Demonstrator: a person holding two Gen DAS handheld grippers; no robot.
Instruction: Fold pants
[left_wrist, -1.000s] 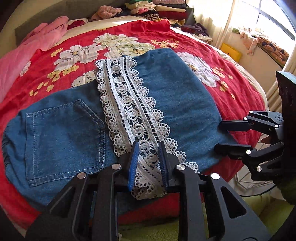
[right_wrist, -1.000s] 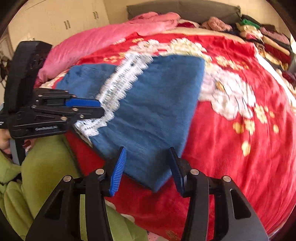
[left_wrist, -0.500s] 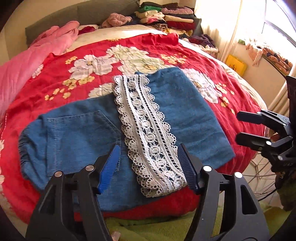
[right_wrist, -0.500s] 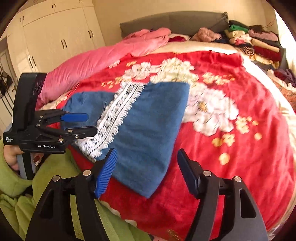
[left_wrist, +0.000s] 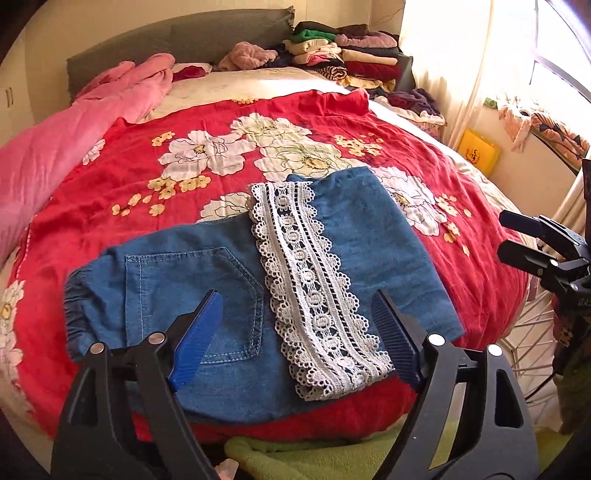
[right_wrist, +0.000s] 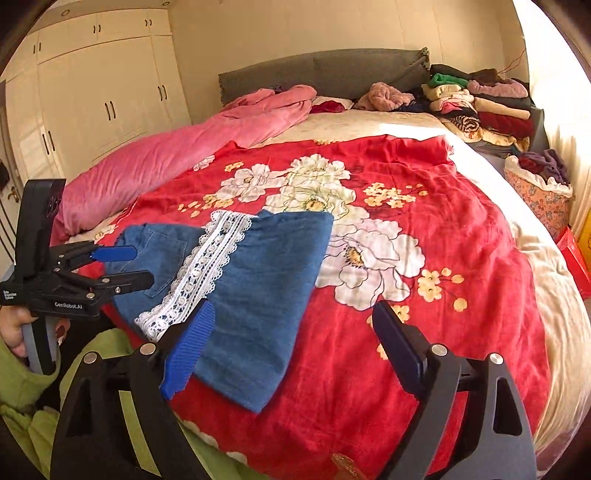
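Note:
The blue denim pants (left_wrist: 369, 236) lie folded on the red floral bedspread (left_wrist: 110, 184), near the bed's front edge. A white lace hem band (left_wrist: 314, 295) runs across their middle and a back pocket (left_wrist: 192, 295) faces up at the left. They also show in the right wrist view (right_wrist: 266, 280). My left gripper (left_wrist: 295, 336) is open and empty, held above the front edge of the pants. My right gripper (right_wrist: 291, 339) is open and empty, above the pants' right corner. It also shows in the left wrist view (left_wrist: 517, 240).
A pink duvet (right_wrist: 177, 158) lies along the bed's left side. Stacks of folded clothes (right_wrist: 480, 99) sit by the grey headboard (right_wrist: 325, 70). A basket of clothes (right_wrist: 543, 188) stands at the right. White wardrobes (right_wrist: 92, 99) line the left wall.
Both grippers opened wide and pulled back and up from the pants. The left let go of the lace hem. The pants stay folded on the bed.

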